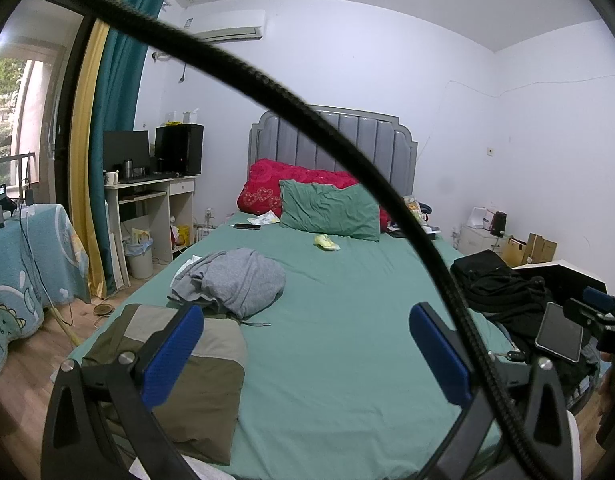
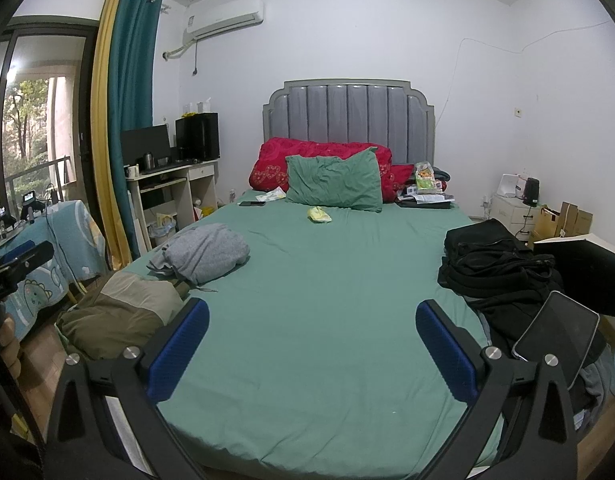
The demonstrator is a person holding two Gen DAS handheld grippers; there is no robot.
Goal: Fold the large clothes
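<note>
Landmark: the bed (image 2: 327, 320), green sheet, seen from its foot.

Grippers, 2. My left gripper (image 1: 307, 356) and my right gripper (image 2: 311, 348) both hover over the foot of the bed, level and pointed at the headboard, blue pads spread wide, nothing between them. A black cable (image 1: 267, 84) arcs across the left view.

Clothes on the bed, 3 lots. Olive-and-tan garment (image 2: 119, 312), folded, at the foot's left corner. Grey garment (image 2: 205, 252), loosely bunched, just beyond it along the left edge. Black clothes (image 2: 491, 264), a crumpled heap on the right edge.

Phones, 2. One (image 2: 555, 332) lies on the black heap near my right gripper; one (image 2: 252, 203) lies flat near the pillows.

Bedding at the head: green pillow (image 2: 333, 180), 1; red quilt (image 2: 307, 156) behind it, 1.

Containers: waste bin (image 1: 139, 256) left of the bed, bag-lined, contents not discernible; cardboard boxes (image 2: 563, 220) right of the bed, contents hidden.
</note>
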